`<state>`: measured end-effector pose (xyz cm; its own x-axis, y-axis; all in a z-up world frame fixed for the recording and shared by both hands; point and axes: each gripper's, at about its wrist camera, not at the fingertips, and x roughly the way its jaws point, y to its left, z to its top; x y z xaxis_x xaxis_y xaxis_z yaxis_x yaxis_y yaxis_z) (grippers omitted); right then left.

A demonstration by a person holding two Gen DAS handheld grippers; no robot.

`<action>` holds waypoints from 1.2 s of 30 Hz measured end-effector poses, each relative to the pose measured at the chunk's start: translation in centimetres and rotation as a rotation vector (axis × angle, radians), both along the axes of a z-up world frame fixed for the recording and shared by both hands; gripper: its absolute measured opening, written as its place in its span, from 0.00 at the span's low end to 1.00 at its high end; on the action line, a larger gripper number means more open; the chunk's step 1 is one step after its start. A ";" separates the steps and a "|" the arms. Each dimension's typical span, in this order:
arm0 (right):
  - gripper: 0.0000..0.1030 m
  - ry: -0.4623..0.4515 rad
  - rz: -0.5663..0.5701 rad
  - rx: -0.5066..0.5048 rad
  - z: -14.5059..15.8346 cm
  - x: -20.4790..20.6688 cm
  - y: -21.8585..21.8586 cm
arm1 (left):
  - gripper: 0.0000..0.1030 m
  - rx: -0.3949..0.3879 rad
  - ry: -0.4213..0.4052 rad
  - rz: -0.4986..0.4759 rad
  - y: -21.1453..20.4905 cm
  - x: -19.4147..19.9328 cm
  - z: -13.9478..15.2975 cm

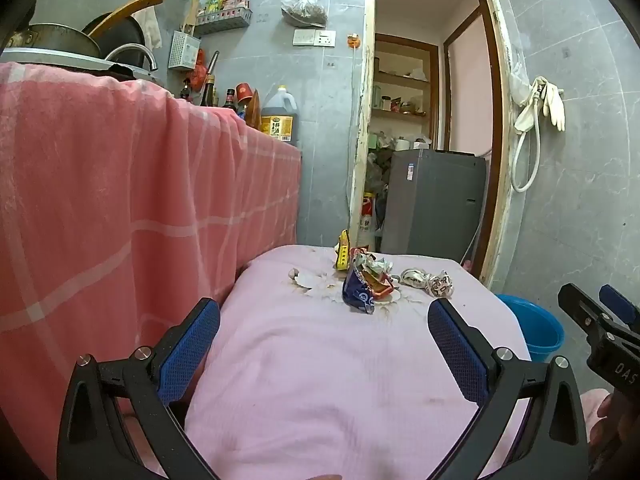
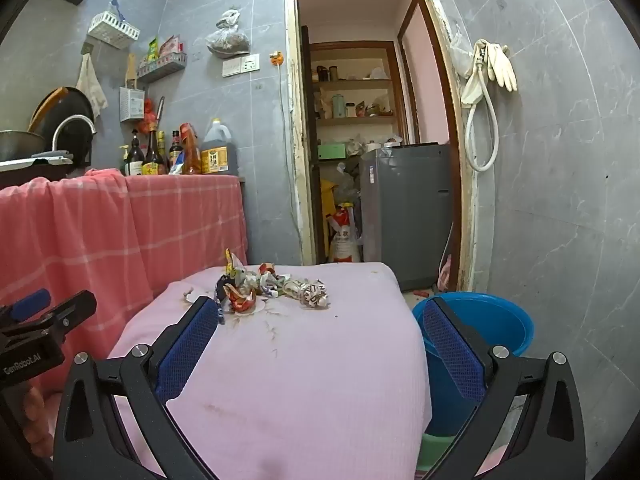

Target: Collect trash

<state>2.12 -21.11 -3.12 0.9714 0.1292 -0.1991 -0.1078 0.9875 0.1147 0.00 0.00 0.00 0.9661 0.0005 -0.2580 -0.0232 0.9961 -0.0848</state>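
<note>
The jaws of both grippers are spread wide and hold nothing. I see my left gripper (image 1: 324, 324) above the near part of the table (image 1: 320, 380), which is covered with a pink cloth, and its blue pads (image 1: 188, 356) stand far from each other. My right gripper (image 2: 320, 336) is just beside it on the right, over the right edge of the same table; one of its fingers is over the cloth and the other is in front of the blue bucket (image 2: 504, 328). In each wrist view the other gripper shows at the side of the picture.

The trash (image 1: 370, 280) lies farther away, near the back edge of the table, well apart from both grippers. It is a small heap of crumpled wrappers: a blue one, a yellow one (image 1: 342, 254) behind it, and a white crumpled one (image 1: 434, 282) to the right.

The blue bucket stands on the floor, beside the right side of the table. On the left hangs a red checked cloth (image 1: 120, 200). Behind the table is an open doorway with a grey appliance (image 2: 408, 212) inside.
</note>
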 end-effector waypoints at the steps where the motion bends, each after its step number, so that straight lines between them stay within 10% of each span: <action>1: 1.00 -0.004 -0.002 0.005 0.0 0.0 0.0 | 0.99 0.001 0.000 0.001 0.0 0.0 0.0; 36: 1.00 -0.006 0.001 0.003 -0.2 -0.2 -0.1 | 0.99 0.001 0.008 0.003 -0.3 -0.3 -0.5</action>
